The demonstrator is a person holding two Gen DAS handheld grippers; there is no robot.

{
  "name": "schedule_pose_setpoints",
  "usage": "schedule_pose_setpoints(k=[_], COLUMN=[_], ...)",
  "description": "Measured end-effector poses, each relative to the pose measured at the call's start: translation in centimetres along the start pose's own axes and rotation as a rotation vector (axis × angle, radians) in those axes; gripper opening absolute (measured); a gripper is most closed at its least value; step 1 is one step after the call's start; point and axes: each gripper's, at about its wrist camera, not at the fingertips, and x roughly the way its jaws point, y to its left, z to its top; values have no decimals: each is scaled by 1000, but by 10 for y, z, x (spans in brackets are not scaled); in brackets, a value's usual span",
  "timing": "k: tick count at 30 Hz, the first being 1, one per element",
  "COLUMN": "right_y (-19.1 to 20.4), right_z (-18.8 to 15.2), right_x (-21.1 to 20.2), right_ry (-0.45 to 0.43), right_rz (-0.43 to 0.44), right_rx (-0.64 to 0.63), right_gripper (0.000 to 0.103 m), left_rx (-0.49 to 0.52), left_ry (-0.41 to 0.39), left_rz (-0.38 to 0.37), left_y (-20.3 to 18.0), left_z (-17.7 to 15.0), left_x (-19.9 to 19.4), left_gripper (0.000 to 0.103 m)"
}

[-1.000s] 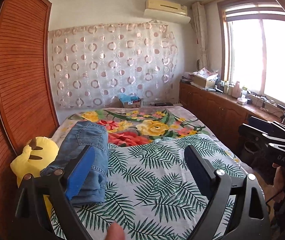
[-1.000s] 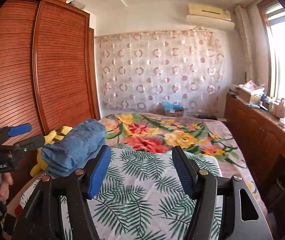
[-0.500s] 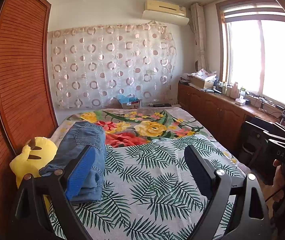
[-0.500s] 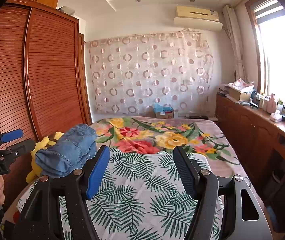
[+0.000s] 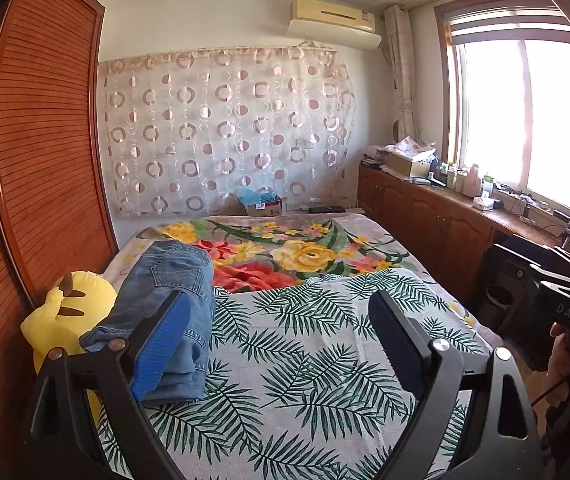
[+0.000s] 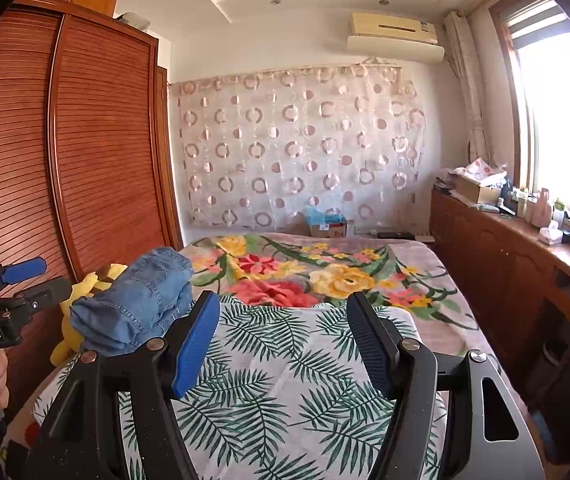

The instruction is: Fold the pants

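Folded blue jeans (image 5: 169, 304) lie in a compact bundle on the left side of the bed, also seen in the right wrist view (image 6: 141, 300). My left gripper (image 5: 281, 332) is open and empty, raised above the leaf-print cover to the right of the jeans. My right gripper (image 6: 283, 332) is open and empty, held above the bed, right of the jeans. The left gripper also shows at the left edge of the right wrist view (image 6: 9, 292). The right gripper's body shows at the right edge of the left wrist view (image 5: 557, 292).
The bed has a leaf-print cover (image 5: 305, 360) near me and a flowered blanket (image 5: 285, 248) beyond. A yellow plush toy (image 5: 65, 316) sits left of the jeans against the wooden wardrobe (image 5: 37, 160). A wooden cabinet run (image 5: 437, 224) with clutter stands under the window at right.
Both grippers have pulled back and risen from the bed, so the views show more of the room. The jeans lie unmoved. Both stay open.
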Motion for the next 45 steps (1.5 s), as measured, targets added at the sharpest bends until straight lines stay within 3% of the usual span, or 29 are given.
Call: schedule_pose_setpoints(k=[45], right_y=[-11], right_z=[0], right_x=[-5], right_ry=[-7], right_rz=[11], right_rx=[-7], right_gripper=[68], left_rx=[1], left_ry=[-2], left_rz=[0], left_y=[0], left_z=[0], left_x=[-1], left_gripper=[91])
